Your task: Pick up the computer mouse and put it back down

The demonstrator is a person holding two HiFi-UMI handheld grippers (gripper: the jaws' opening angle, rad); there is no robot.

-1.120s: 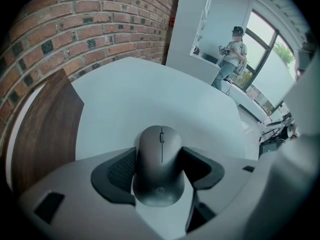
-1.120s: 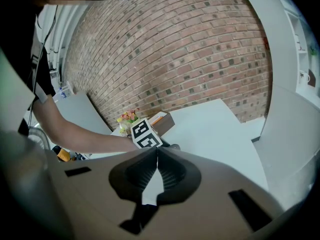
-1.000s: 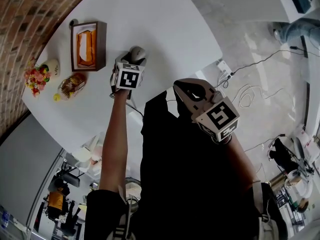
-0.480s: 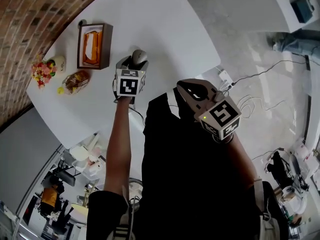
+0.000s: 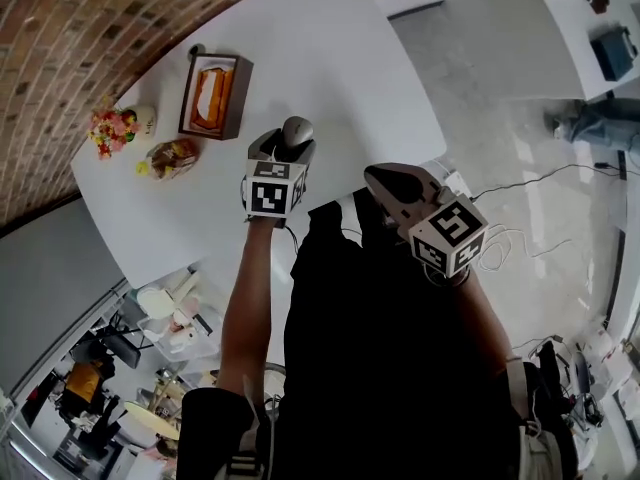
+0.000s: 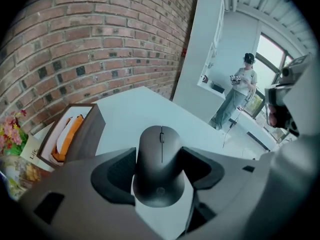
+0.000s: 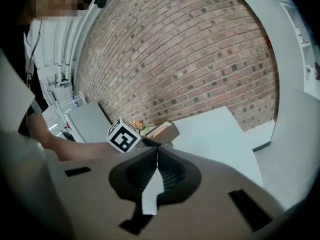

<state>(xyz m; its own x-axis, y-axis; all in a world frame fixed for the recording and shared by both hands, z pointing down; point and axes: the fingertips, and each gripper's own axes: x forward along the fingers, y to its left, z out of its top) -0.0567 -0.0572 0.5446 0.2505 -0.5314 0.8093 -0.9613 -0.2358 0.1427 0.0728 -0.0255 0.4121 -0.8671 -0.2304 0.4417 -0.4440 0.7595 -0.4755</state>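
White table [image 5: 330,58] lies below left tongs [image 5: 285,145] clamping the computer mouse [image 6: 160,159].

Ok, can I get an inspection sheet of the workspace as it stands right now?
Surface: white rounded table, set against the wall.
Job's things: dark grey computer mouse, gripped and seemingly off the table.
Clutter: brown wooden tissue box, small flower bunch, clear-wrapped snack bag, all near the wall-side edge.
Grippers: left gripper, jaws closed on the mouse's sides; right gripper, jaws shut, nothing between them.
Cables: loose cables trail across the floor right of the table.
Surroundings: red brick wall; a person standing in the background.
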